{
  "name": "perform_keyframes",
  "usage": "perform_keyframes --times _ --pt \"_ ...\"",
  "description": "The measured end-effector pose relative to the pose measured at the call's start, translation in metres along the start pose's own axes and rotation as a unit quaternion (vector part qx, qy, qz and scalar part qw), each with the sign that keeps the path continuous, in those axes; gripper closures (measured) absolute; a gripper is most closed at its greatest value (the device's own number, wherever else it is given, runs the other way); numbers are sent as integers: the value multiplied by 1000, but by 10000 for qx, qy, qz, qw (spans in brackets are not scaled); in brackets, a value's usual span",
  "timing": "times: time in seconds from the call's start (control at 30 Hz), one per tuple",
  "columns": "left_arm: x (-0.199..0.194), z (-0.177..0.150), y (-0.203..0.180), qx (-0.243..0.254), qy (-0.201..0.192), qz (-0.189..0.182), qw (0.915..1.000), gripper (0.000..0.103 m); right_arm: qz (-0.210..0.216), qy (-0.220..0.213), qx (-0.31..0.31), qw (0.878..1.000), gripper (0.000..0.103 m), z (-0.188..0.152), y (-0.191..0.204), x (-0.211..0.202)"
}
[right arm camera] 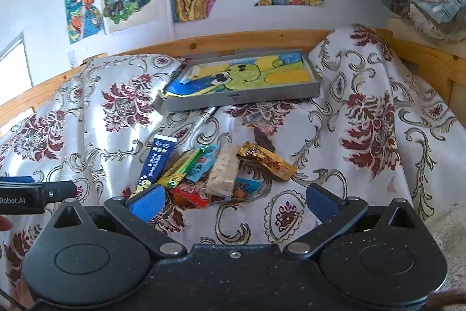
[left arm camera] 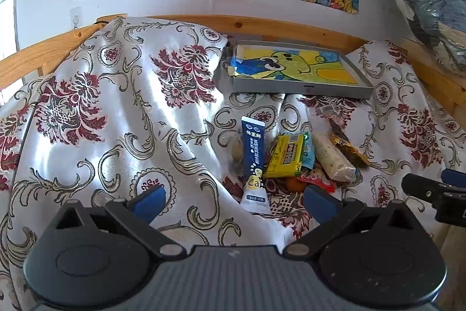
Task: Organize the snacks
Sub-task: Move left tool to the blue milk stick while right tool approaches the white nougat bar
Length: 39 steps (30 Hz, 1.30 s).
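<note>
Both grippers, left (left arm camera: 231, 201) and right (right arm camera: 231, 201), gape wide, empty. Snack pile (right arm camera: 215, 174) overlaps; lower packets partly hidden. Tray (right arm camera: 241, 99) beyond.

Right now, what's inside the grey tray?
The grey tray holds only a drawing of a green cartoon character, its left edge curled. No snacks in it. What's beneath the paper is covered.

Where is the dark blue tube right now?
The dark blue tube lies on the floral cloth at the left edge of the snack pile, beside the yellow-green packet and in front of the grey tray.
</note>
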<state>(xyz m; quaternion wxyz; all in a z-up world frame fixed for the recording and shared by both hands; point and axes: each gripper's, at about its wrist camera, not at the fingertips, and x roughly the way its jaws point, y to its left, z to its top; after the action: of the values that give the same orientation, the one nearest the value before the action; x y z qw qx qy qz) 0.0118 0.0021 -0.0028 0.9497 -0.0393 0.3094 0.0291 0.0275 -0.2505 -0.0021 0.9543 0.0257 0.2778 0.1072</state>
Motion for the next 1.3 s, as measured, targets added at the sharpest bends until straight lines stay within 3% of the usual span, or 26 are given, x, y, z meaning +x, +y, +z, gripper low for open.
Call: perform_keyframes --times 0.3,0.57,1.07,1.3 --pt "12 13 -5 -18 133 92 9999 0 -80 369 213 9991 1 12 -11 15" --pt "33 26 -9 7 207 191 9996 0 149 511 320 9981 1 30 -24 28" --pt "87 64 -16 240 117 7 9996 0 -70 479 -412 9980 1 68 -17 34" --pt "95 66 -13 300 114 -17 9995 0 132 588 -908 9940 1 73 -5 53"
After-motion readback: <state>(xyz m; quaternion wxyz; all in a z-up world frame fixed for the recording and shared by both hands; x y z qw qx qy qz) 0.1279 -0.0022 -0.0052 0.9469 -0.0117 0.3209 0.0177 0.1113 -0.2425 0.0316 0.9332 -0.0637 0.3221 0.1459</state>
